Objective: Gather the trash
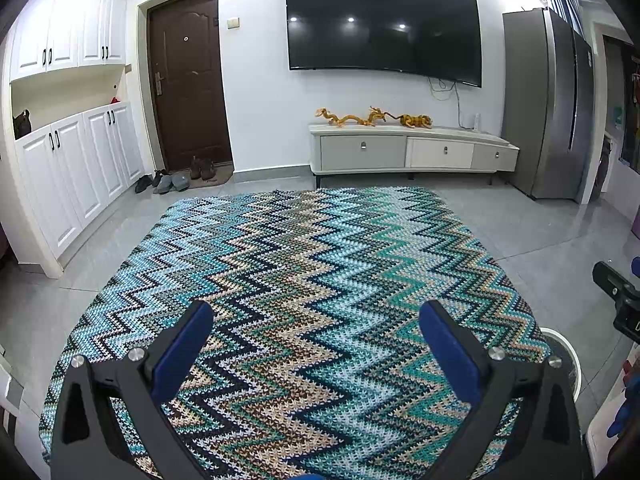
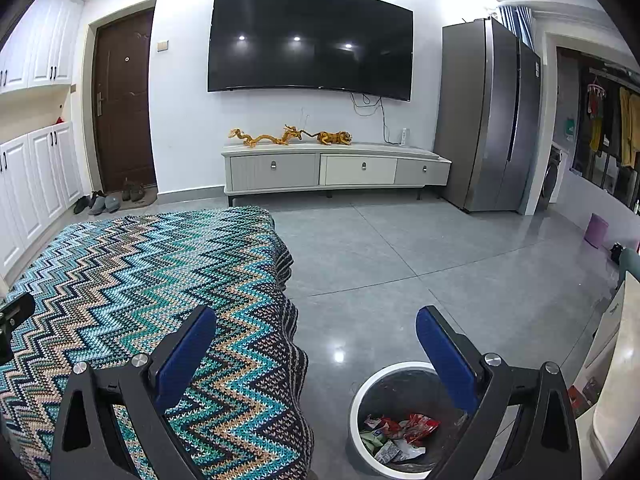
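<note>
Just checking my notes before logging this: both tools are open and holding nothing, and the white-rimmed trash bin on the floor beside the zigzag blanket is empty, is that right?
Not quite: the trash bin is not empty. The right wrist view shows crumpled wrappers lying inside it. The rest stands: the left tool and right tool are open and holding nothing, and the bin sits on the floor beside the zigzag blanket.

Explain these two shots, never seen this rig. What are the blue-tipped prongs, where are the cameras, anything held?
No robot here: a person holds a two-finger gripper in each hand, with a fisheye camera on each looking forward along the fingers. The blue prongs are finger pads. The left view shows the left gripper open over a table covered by a zigzag cloth, which looks bare of trash. The right view shows the right gripper open too, above the cloth's edge and a white-rimmed bin on the floor. Crumpled wrappers lie inside the bin. Neither gripper holds anything. Behind are a TV, a cabinet and a fridge.
</note>
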Tool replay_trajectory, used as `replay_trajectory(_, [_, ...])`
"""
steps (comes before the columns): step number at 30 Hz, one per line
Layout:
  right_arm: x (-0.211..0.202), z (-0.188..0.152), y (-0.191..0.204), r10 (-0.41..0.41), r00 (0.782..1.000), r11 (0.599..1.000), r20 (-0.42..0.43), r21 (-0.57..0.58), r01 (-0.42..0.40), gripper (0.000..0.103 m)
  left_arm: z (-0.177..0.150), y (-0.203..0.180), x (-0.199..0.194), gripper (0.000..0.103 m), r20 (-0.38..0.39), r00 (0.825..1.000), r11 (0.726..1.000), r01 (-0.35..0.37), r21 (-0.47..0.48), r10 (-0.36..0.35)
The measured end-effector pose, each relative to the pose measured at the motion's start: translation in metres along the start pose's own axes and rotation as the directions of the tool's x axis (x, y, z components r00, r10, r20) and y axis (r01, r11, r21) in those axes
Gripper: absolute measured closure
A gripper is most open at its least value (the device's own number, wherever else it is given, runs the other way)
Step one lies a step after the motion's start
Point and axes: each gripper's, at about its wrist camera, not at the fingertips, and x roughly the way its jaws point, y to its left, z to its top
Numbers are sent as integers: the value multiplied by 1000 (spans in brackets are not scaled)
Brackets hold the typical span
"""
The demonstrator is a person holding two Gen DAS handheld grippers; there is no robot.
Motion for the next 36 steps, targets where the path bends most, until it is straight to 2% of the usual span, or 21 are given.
replay_trajectory(36, [0, -1, 0, -7, 1000, 1000, 2, -7, 7, 2, -2, 2, 0, 0, 1, 1000, 1000, 0, -17, 0])
